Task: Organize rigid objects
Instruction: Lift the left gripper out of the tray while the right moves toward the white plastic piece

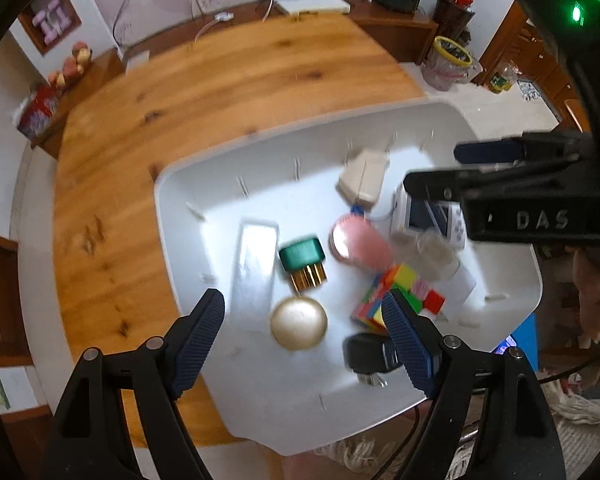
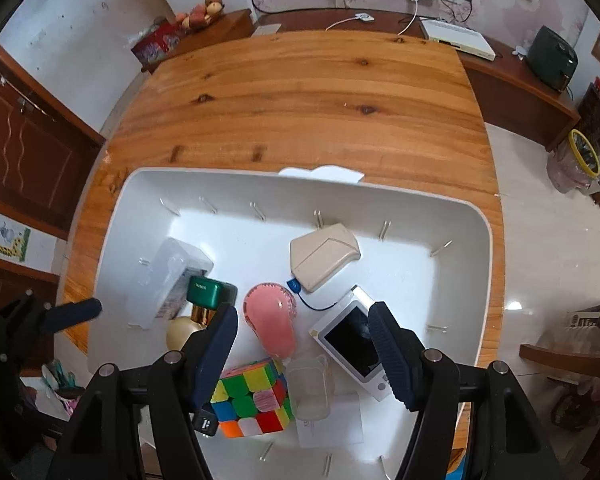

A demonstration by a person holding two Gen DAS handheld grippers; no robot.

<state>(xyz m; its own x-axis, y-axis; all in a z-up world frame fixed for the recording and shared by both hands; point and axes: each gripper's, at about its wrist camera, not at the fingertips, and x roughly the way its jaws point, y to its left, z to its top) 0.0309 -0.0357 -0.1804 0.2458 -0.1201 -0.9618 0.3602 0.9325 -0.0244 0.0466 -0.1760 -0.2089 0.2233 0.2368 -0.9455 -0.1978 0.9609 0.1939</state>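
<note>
Where legible: "DAS" on right tool (image 1: 496, 168).

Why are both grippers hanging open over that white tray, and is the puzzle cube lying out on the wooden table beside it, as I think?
Not quite. The puzzle cube lies inside the white tray, not on the wooden table; the right wrist view shows it. The rest holds: the left gripper and right gripper both hang open over the tray.

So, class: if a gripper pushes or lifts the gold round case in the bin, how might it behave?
The gold case looks smooth and domed, so flat fingers may slip off it. It appears rigid and should not flex. Lying flat in the white bin, it would probably slide, not roll.
</note>
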